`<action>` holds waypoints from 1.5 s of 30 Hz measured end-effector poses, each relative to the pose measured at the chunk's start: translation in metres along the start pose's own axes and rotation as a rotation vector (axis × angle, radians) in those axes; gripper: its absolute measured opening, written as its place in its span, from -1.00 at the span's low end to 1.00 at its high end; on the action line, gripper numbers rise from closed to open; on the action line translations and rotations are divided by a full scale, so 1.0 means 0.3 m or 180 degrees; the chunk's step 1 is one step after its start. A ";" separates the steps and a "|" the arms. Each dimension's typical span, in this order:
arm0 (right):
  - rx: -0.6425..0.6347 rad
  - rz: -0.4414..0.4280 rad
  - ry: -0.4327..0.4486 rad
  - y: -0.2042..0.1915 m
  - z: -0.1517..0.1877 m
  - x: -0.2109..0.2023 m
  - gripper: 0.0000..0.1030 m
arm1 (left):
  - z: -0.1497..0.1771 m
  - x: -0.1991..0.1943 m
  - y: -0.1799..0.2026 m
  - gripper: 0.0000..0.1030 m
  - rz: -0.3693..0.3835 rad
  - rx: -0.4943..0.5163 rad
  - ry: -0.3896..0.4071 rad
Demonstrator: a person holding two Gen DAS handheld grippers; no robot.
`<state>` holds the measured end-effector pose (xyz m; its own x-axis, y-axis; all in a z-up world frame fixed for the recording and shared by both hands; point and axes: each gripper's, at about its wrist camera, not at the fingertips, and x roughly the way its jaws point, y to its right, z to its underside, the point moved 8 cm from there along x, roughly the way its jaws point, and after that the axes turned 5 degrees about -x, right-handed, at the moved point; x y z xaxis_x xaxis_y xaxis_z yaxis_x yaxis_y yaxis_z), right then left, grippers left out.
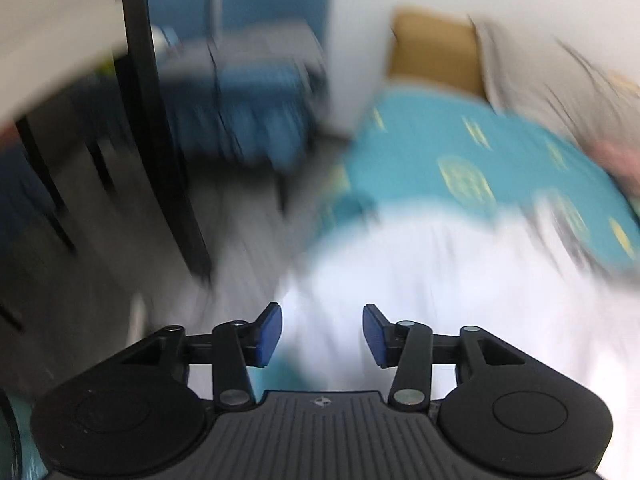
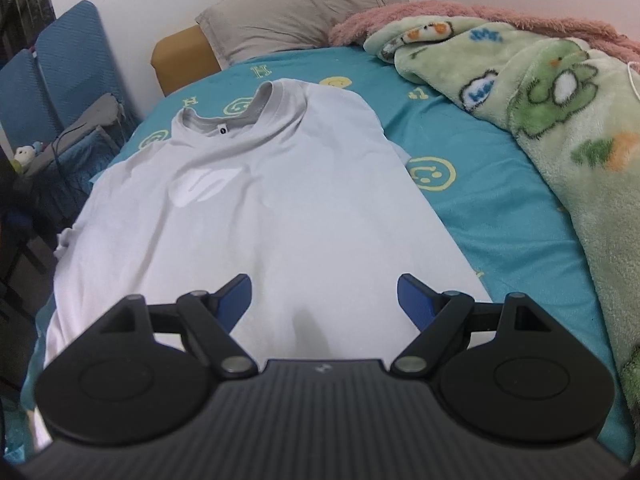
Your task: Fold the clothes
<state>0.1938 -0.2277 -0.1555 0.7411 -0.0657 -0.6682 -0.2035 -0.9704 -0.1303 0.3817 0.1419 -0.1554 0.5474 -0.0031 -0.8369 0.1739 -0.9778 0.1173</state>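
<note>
A white T-shirt (image 2: pixel 280 200) lies spread flat, front up, on the teal bed sheet (image 2: pixel 480 200), collar toward the pillow. Its right sleeve is tucked under; its left side hangs over the bed's left edge. My right gripper (image 2: pixel 324 300) is open and empty, just above the shirt's bottom hem. My left gripper (image 1: pixel 322 332) is open and empty over the shirt (image 1: pixel 420 280) near the bed's left edge. The left wrist view is heavily blurred.
A grey pillow (image 2: pixel 296 12) lies at the head of the bed. A green fleece blanket (image 2: pixel 540 92) is heaped along the right side. Blue chairs (image 2: pixel 68 64) with grey cloth stand left of the bed. A dark table leg (image 1: pixel 160 140) stands on the floor at left.
</note>
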 end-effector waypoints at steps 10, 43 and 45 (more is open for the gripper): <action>-0.0130 -0.0087 0.0159 -0.001 0.008 -0.151 0.58 | 0.726 -0.402 -0.175 0.17 0.0231 0.0065 -0.1116; 0.0057 -0.0176 0.0376 0.104 0.020 -0.404 0.58 | 0.981 -0.807 -0.098 -0.44 -0.0308 0.0772 -0.0931; 0.0057 -0.0184 0.0394 0.102 0.018 -0.407 0.58 | 0.957 -0.831 -0.048 -0.13 -0.0287 0.0864 -0.0706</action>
<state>0.0935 -0.2481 -0.0818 0.8249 -0.0389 -0.5639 -0.1687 -0.9691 -0.1799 0.0077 0.0965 -0.1020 0.3435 0.0694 -0.9366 -0.0268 -0.9961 -0.0836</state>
